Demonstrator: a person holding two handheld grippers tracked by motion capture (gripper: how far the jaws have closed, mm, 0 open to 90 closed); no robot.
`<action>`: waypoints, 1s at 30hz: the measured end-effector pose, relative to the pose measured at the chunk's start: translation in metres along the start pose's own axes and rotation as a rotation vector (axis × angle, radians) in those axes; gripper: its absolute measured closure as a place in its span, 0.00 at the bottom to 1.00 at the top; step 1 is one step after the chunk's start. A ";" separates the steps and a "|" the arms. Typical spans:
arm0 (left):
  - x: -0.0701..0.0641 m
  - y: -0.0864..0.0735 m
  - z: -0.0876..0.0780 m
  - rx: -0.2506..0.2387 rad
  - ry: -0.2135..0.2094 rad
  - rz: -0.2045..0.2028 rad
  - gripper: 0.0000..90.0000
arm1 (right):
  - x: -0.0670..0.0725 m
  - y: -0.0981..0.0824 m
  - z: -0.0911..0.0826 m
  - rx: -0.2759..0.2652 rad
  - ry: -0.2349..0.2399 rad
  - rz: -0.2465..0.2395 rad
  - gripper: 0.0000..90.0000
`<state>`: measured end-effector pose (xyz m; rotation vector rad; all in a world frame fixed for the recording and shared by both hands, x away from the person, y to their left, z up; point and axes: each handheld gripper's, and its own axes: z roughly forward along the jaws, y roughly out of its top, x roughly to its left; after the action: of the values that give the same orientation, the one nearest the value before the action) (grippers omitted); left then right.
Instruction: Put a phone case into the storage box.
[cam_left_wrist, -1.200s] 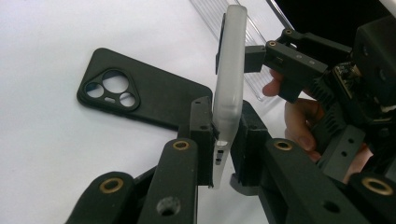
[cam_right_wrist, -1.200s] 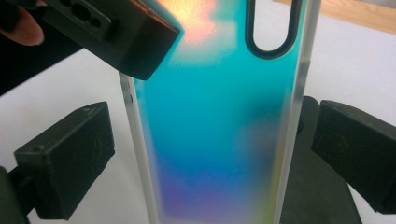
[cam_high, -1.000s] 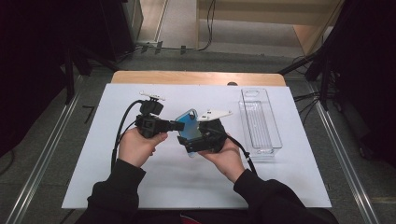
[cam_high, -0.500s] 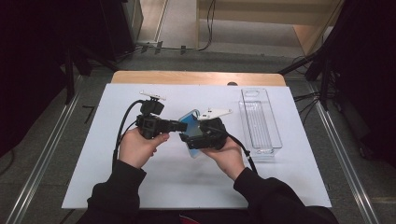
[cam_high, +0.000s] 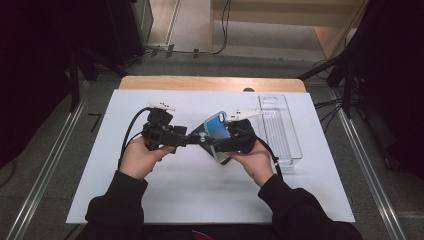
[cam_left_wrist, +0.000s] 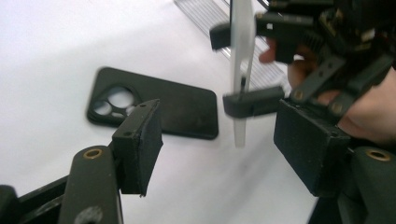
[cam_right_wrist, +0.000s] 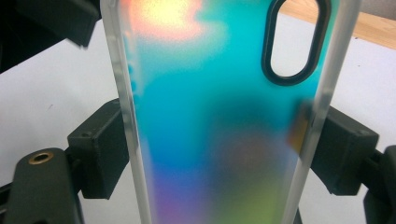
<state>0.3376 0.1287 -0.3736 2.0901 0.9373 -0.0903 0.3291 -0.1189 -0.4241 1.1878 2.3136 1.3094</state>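
Observation:
An iridescent blue-green phone case (cam_right_wrist: 219, 116) with clear edges and an oval camera hole stands tilted above the table (cam_high: 150, 200). My right gripper (cam_right_wrist: 219, 154) is shut on it, one pad on each long edge, after its jaws closed a little. The high view shows the case (cam_high: 217, 131) in the right gripper (cam_high: 220, 145). My left gripper (cam_left_wrist: 224, 149) is open and its jaws have just been opening. Nothing is between its pads (cam_left_wrist: 140, 144), and the case's edge (cam_left_wrist: 243, 70) stands just beyond them. A black phone case (cam_left_wrist: 154, 105) lies flat below on the white table.
A clear plastic tray (cam_high: 280, 127) lies along the right side of the white tabletop. A wooden strip (cam_high: 210, 83) runs along its far edge. The person's hands and dark sleeves come in from the near edge.
The left jaws have opened and let go of the iridescent case. The right gripper has carried the case a little to the right, and it now stands more upright.

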 end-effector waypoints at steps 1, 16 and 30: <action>0.001 -0.002 0.001 0.002 0.002 0.009 0.35 | -0.001 0.000 -0.001 -0.001 0.002 -0.001 0.17; 0.013 -0.038 0.027 0.094 -0.031 0.122 0.35 | -0.014 0.006 -0.020 -0.024 0.050 -0.030 0.17; 0.020 -0.070 0.022 0.101 -0.044 0.141 0.33 | -0.029 0.009 -0.035 -0.037 0.049 -0.007 0.17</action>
<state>0.3121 0.1519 -0.4420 2.2316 0.7703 -0.1121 0.3334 -0.1594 -0.4025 1.1478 2.3144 1.3870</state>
